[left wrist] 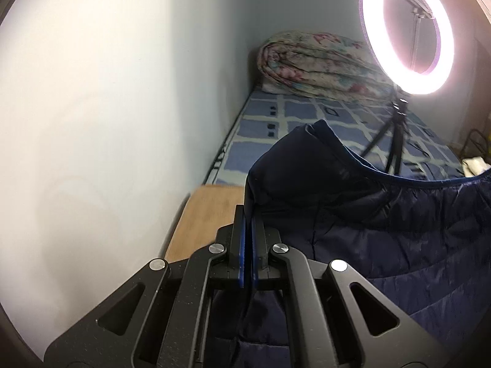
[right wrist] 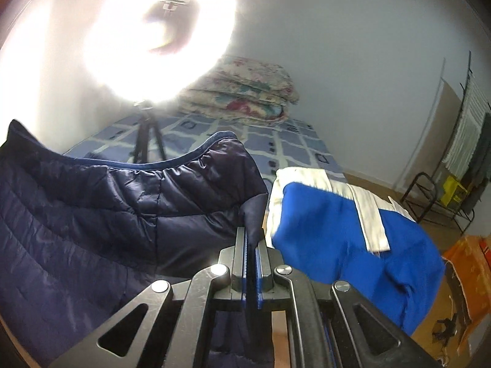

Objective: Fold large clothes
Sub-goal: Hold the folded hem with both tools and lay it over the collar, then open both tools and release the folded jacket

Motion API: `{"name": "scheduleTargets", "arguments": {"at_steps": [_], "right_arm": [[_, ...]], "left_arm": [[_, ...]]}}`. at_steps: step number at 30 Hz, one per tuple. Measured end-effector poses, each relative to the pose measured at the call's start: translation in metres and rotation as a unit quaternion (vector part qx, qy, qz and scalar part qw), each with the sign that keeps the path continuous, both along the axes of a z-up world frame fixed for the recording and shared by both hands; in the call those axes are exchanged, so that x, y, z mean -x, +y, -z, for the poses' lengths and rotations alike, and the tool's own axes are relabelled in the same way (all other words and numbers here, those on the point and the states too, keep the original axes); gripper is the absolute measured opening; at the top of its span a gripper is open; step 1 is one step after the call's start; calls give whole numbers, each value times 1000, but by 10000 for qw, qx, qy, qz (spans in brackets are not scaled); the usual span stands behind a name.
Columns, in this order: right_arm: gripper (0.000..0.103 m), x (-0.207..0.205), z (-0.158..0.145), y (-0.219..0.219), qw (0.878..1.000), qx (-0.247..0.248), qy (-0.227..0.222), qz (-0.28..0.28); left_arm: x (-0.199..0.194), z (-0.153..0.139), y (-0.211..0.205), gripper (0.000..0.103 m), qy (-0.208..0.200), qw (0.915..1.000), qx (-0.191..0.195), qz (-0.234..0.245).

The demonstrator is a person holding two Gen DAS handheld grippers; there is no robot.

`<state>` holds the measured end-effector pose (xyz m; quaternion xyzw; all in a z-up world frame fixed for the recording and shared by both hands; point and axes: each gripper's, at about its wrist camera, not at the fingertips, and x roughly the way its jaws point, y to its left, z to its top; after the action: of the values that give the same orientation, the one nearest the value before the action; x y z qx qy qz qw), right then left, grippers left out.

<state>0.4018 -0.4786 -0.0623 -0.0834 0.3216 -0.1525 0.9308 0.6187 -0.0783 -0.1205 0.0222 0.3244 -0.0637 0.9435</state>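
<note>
Both tongs are pressed together on fabric: your left tongs (left wrist: 248, 214) pinch one corner of the navy quilted jacket (left wrist: 383, 230), and your right tongs (right wrist: 252, 236) clamp the opposite corner of that same jacket (right wrist: 122, 202). The blue pads on each pair sit nearly touching, with only the thin dark cloth between them. You hold the jacket up and spread between the two tongs, so its trimmed edge sags in a curve from one corner to the other and its quilted body hangs below.

Just beside your right tongs, to their right, lies a blue and white garment (right wrist: 343, 233), heaped at the end of the bed. Under your left tongs a strip of light wooden surface (left wrist: 202, 217) runs along the white wall (left wrist: 107, 122).

Beyond the jacket's edge you see the bed (left wrist: 260, 128) with its blue checked sheet. A lit ring light (left wrist: 408, 30) stands on a black tripod (right wrist: 147, 141) on that sheet. Farthest back, against the wall, rests a folded floral quilt (right wrist: 245, 92). Off to the right, an orange cloth (right wrist: 466, 263) and a dark metal rack (right wrist: 429, 196) sit on the floor.
</note>
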Motion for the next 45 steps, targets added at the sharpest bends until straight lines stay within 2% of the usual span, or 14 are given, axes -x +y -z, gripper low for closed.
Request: {"name": "scheduleTargets", "arguments": {"at_steps": [6, 12, 15, 17, 18, 20, 22, 25, 31, 34, 38, 41, 43, 45], "right_arm": [[1, -49, 33, 10, 9968, 685, 339, 243], [1, -72, 71, 16, 9895, 1109, 863, 338], [1, -76, 82, 13, 9879, 1083, 1046, 377], [2, -76, 85, 10, 9875, 1041, 1115, 396], [7, -76, 84, 8, 9871, 1000, 1161, 459], [28, -76, 79, 1, 9884, 747, 1214, 530], [36, -64, 67, -2, 9921, 487, 1046, 491], [39, -31, 44, -4, 9968, -135, 750, 260], [71, 77, 32, 1, 9907, -1315, 330, 95], [86, 145, 47, -2, 9798, -1962, 191, 322], [91, 189, 82, -22, 9588, -2672, 276, 927], [91, 197, 112, -43, 9210, -3679, 358, 1227], [94, 196, 135, -51, 8866, -4406, 345, 1362], [100, 194, 138, -50, 8856, -4439, 131, 1359]], "left_arm": [[-31, 29, -30, 1, 75, 9984, -493, -255], [-48, 75, -38, 1, 477, 9941, -834, -504], [-51, 87, -33, 11, 716, 9917, -846, -649], [-48, 82, -27, 38, 648, 9913, -816, -806], [-45, 75, -24, 43, 533, 9913, -802, -900], [-33, 58, -20, 44, 257, 9919, -827, -925], [-11, 41, -23, 44, 72, 9961, -695, -540], [35, 28, -41, 44, 79, 9985, -447, 293], [139, 53, -95, 44, 503, 9839, -67, 1717], [172, 68, -123, 44, 573, 9766, 14, 2073], [193, 81, -160, 44, 484, 9706, -301, 2337], [191, 107, -177, 44, 577, 9708, -695, 2223], [187, 124, -180, 44, 762, 9688, -808, 2215], [188, 134, -178, 44, 677, 9706, -736, 2189]]}}
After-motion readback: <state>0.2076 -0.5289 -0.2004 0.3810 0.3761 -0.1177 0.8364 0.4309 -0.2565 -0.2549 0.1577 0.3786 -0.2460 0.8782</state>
